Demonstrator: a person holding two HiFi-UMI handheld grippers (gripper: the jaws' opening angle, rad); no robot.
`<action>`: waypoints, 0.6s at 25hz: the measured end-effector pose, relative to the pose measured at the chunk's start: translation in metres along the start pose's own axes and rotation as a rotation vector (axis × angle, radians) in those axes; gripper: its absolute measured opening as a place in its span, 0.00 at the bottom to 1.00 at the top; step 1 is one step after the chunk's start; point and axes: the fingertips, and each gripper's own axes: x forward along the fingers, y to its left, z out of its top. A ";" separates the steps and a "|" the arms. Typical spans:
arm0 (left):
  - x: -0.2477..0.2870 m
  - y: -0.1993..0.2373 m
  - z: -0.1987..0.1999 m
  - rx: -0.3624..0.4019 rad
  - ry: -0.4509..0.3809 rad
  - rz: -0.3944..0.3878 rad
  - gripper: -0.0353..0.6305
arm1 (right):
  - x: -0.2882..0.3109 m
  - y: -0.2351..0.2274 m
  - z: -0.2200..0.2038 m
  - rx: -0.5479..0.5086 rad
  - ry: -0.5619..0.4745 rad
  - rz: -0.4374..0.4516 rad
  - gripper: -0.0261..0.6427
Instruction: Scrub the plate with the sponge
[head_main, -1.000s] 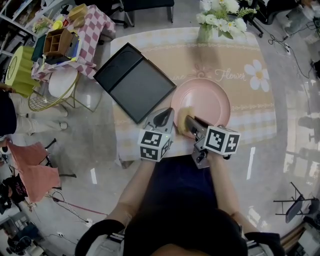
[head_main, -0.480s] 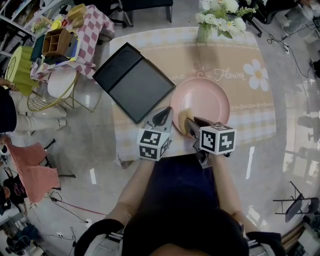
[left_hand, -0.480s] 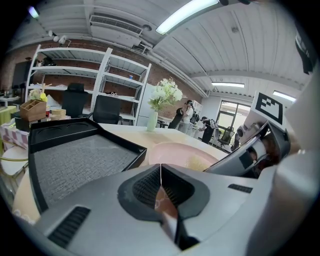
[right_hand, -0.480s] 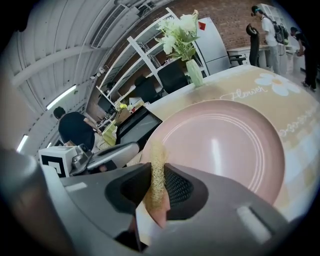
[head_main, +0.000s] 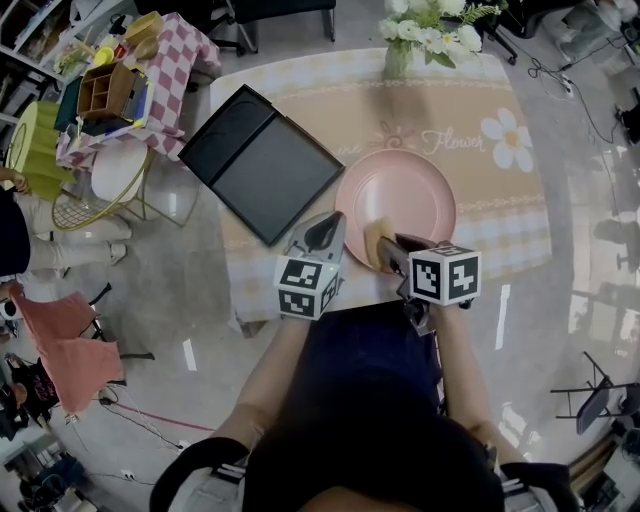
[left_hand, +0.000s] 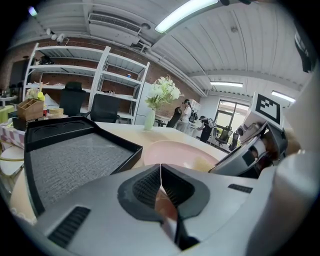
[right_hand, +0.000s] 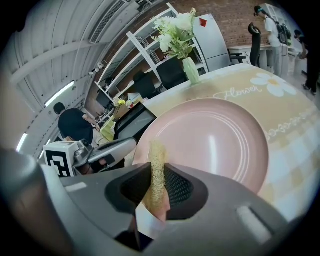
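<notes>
The right tongs pinch the yellow sponge, which stands thin and upright between them. The sponge is at the near edge of the pink plate, and the rest of the plate lies in front, away from the person. The left tongs are pressed together with nothing in them, just beside the plate's left rim over the desk. The right tongs are nearer, so the scrub likely goes forward.

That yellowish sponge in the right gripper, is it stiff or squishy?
Probably squishy: the sponge looks pinched thin in the jaws of the right gripper. Likely light, since it stands up unsupported above them. Its fibrous surface probably won't slip.
</notes>
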 end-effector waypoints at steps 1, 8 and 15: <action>0.000 0.000 0.000 0.000 0.002 -0.001 0.07 | -0.001 -0.002 -0.001 0.002 0.001 0.000 0.16; 0.002 -0.002 -0.002 0.000 0.003 -0.001 0.07 | -0.010 -0.012 -0.005 -0.008 0.017 -0.018 0.16; 0.000 0.000 0.000 -0.002 0.001 0.007 0.07 | -0.020 -0.023 -0.006 -0.015 0.027 -0.042 0.16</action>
